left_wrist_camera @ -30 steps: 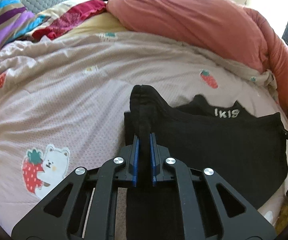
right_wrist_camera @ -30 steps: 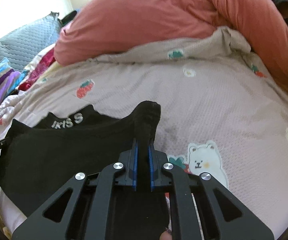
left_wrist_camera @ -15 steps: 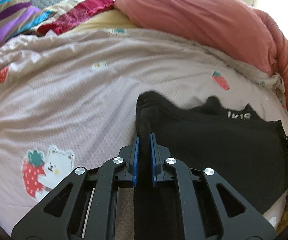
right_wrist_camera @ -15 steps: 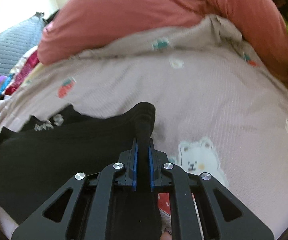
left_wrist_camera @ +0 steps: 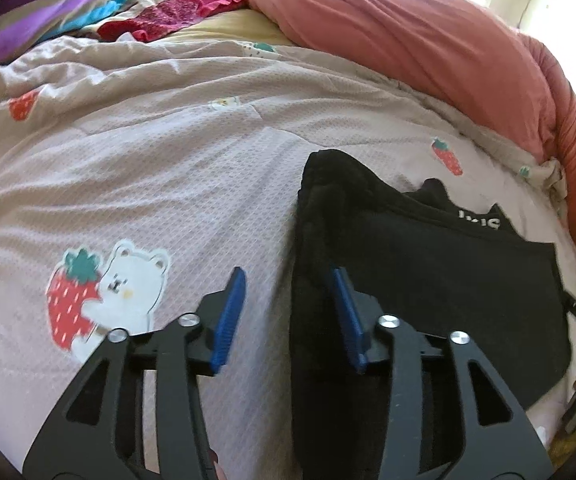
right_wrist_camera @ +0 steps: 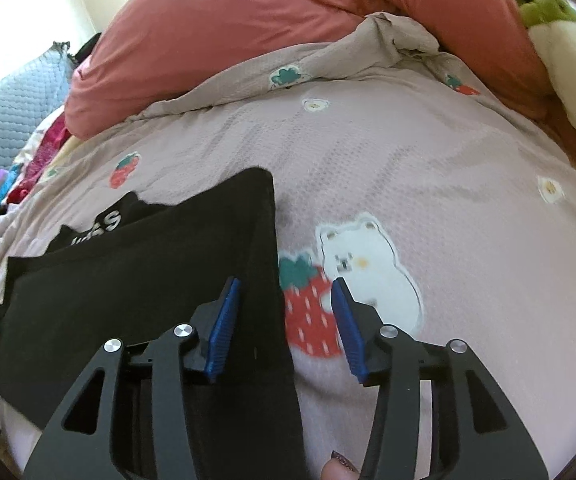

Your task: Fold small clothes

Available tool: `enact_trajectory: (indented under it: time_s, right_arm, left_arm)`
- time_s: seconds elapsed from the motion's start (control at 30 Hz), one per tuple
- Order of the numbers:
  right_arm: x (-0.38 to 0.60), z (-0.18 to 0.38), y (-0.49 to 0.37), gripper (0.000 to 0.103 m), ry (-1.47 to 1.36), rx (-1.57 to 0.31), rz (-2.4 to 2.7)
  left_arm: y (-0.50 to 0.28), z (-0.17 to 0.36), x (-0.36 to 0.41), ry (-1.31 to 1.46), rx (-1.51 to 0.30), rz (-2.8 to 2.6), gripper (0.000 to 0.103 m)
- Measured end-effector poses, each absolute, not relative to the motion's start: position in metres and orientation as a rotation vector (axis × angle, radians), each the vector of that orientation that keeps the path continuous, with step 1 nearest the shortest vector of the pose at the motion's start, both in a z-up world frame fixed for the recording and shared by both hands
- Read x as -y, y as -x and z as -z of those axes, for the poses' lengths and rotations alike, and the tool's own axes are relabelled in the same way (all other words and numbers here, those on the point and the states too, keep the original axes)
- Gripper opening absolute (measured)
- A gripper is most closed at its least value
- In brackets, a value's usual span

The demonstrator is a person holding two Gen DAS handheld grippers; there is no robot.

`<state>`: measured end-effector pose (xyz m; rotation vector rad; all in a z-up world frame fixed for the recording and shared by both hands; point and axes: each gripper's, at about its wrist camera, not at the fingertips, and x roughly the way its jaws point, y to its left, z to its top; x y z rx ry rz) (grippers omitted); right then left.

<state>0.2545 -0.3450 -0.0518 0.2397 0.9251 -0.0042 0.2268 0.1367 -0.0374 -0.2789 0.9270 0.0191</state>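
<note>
— Where is the garment lying relative to your two tools?

— The black garment (left_wrist_camera: 428, 280) lies flat on the pink bedsheet (left_wrist_camera: 147, 160), stretched between my hands. Its long axis runs side to side, from one gripper to the other. The left gripper (left_wrist_camera: 288, 304) sits over its left edge, the right gripper (right_wrist_camera: 283, 312) over its right edge, so neither hand is nearer; each has its own end.

— Are you holding it?

— No. Both tools are released, jaws spread wide. On the left, the cloth's bunched edge runs up between the blue pads, close against the right-hand one, but nothing pinches it. On the right, the straight hem passes between the pads next to the left one, with the strawberry-and-bear print (right_wrist_camera: 348, 272) showing in the rest of the gap.

— What does the coming move turn on?

— In my judgement, on that side-to-side axis: the next fold would bring one end across toward the other, so I would regrip an edge, and either hand can reach one.

— Count things for me.

— One black garment, with white lettering (left_wrist_camera: 482, 222) near its far edge. Two grippers. One salmon duvet (left_wrist_camera: 428, 52) heaped behind, and one striped blanket (left_wrist_camera: 19, 12) at the far left.
</note>
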Motion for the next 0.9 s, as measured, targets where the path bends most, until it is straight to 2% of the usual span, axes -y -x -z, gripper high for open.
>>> enact_trajectory:
  time_s: [0.2, 0.4, 0.63, 0.7, 0.77, 0.8, 0.9]
  right_arm:
    - [0.349, 0.042, -0.212, 0.054, -0.264, -0.907, -0.044]
    - [0.346, 0.043, -0.184, 0.055, -0.262, -0.927, -0.084]
    - [0.351, 0.057, -0.180, 0.055, -0.302, -0.963, -0.117]
    - [0.354, 0.062, -0.182, 0.048, -0.346, -0.972, -0.135]
    - [0.353, 0.062, -0.184, 0.017, -0.384, -0.968, -0.184]
    - [0.352, 0.060, -0.185, 0.011, -0.386, -0.967, -0.195]
    - [0.347, 0.047, -0.179, 0.008, -0.330, -0.946, -0.206]
  left_arm:
    - [-0.186, 0.024, -0.150, 0.378, -0.881, 0.011, 0.058]
    - [-0.159, 0.026, -0.150, 0.450, -0.884, 0.077, 0.064]
    - [-0.157, 0.041, -0.136, 0.481, -0.938, 0.102, 0.064]
    - [-0.159, 0.047, -0.133, 0.500, -0.957, 0.099, 0.063]
    - [-0.161, 0.054, -0.127, 0.495, -0.976, 0.102, 0.035]
    - [-0.162, 0.055, -0.124, 0.504, -0.982, 0.124, 0.015]
    - [-0.157, 0.045, -0.118, 0.453, -0.976, 0.129, 0.010]
